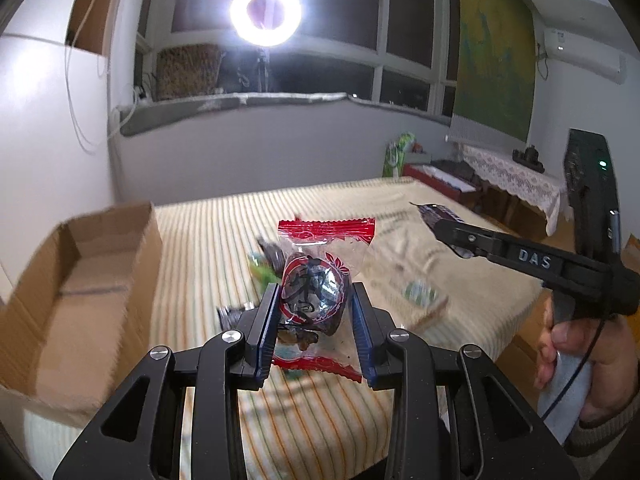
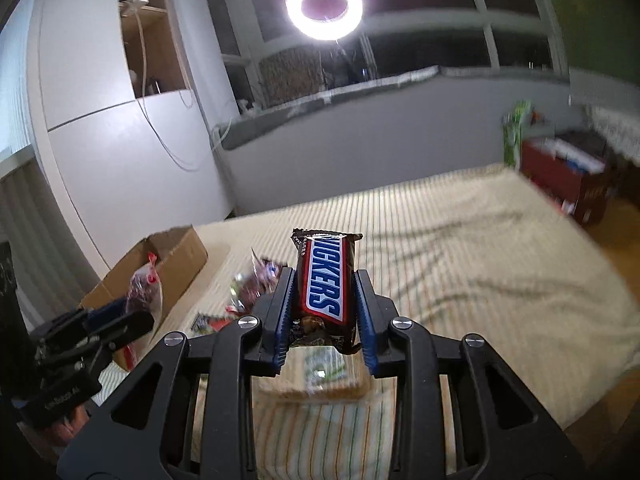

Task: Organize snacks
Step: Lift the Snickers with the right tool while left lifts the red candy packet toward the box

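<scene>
My left gripper (image 1: 314, 292) is shut on a clear snack packet with red ends and a dark sweet inside (image 1: 316, 280), held above the striped bed. My right gripper (image 2: 325, 280) is shut on a brown Snickers bar (image 2: 326, 280), lifted off the bed too. In the left wrist view the right gripper (image 1: 430, 216) shows at the right with the bar's dark wrapper (image 1: 440, 213) in its tips. The right wrist view has the left gripper (image 2: 116, 320) at lower left with its packet (image 2: 144, 292). Several loose snacks (image 2: 248, 292) lie blurred on the bed beneath.
An open cardboard box (image 1: 80, 280) stands at the bed's left edge. A flat pale packet (image 2: 320, 368) lies on the striped sheet (image 2: 460, 260). A ring light (image 1: 266, 12) glares by the window. A red crate (image 2: 568, 176) and a lace-covered table (image 1: 516, 180) stand beyond the bed's right side.
</scene>
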`<state>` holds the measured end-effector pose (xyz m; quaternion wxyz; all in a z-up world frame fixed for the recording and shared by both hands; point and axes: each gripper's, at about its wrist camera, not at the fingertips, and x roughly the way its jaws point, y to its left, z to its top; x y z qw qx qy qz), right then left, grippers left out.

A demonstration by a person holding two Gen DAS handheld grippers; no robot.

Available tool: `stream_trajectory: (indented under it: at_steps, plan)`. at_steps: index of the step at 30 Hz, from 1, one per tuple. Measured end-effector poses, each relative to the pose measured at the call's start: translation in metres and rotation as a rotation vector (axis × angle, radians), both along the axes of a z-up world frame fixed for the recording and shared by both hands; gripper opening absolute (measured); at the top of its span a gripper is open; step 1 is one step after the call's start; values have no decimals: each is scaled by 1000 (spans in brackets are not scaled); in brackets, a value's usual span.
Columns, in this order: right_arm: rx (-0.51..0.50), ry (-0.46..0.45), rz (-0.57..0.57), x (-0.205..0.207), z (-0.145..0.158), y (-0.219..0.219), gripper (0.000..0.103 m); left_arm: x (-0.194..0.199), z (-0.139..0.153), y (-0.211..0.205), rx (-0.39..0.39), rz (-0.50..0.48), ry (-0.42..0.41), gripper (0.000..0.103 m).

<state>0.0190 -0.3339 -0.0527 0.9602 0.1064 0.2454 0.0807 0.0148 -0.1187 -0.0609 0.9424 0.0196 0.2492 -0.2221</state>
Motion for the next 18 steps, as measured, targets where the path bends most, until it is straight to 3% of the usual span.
stream_trajectory:
  at_steps: [8, 18]
  plan:
    - [-59, -69, -17, -18, 43, 18, 30, -8, 44, 13, -14, 34, -97, 32]
    - [-117, -56, 10, -26, 55, 59, 30, -16, 56, 45, -62, 66, -131, 32]
